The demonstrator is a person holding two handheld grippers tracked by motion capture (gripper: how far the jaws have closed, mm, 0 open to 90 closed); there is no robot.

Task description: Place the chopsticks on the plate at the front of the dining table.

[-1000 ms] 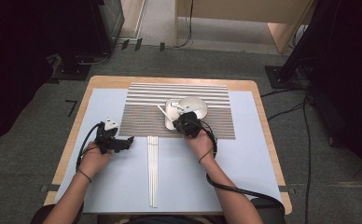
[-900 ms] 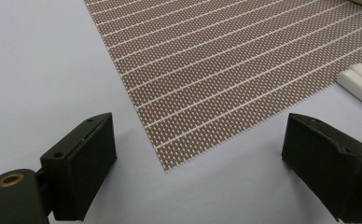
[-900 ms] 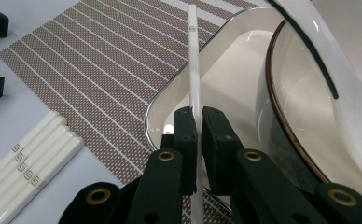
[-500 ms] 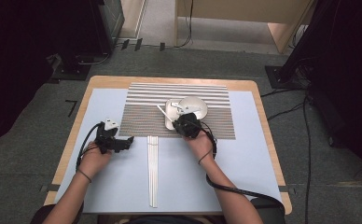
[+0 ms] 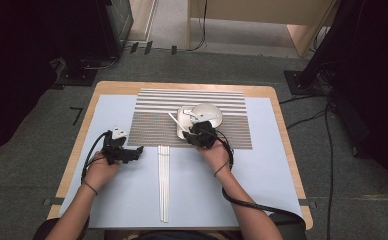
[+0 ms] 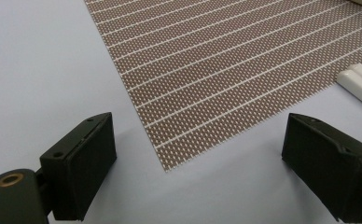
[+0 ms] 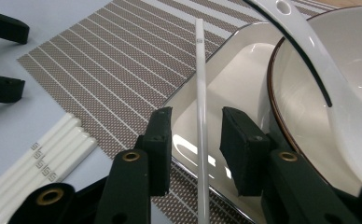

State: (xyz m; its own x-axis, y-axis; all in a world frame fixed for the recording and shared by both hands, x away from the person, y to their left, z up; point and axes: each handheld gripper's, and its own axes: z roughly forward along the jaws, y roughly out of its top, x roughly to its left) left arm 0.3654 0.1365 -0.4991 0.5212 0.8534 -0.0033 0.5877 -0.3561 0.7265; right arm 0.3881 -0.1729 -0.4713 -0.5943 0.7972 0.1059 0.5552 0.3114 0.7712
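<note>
Right gripper [image 7: 195, 154]: jaws have just been opening, now apart either side of 1 white chopstick [image 7: 200, 93], lower centre, resting across the rectangular white dish [image 7: 226, 79] beside the bowl [image 7: 319, 93]. Left gripper [image 6: 198, 158]: jaws wide apart over the placemat [image 6: 226, 70] corner.

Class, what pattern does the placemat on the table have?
Brown weave with thin white stripes; left gripper view.

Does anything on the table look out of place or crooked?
One white chopstick lies slanted across the rim of the square white dish, away from the other chopsticks lined up on the blue mat. It sits between the right tool's just-opened jaws, untouched.
</note>
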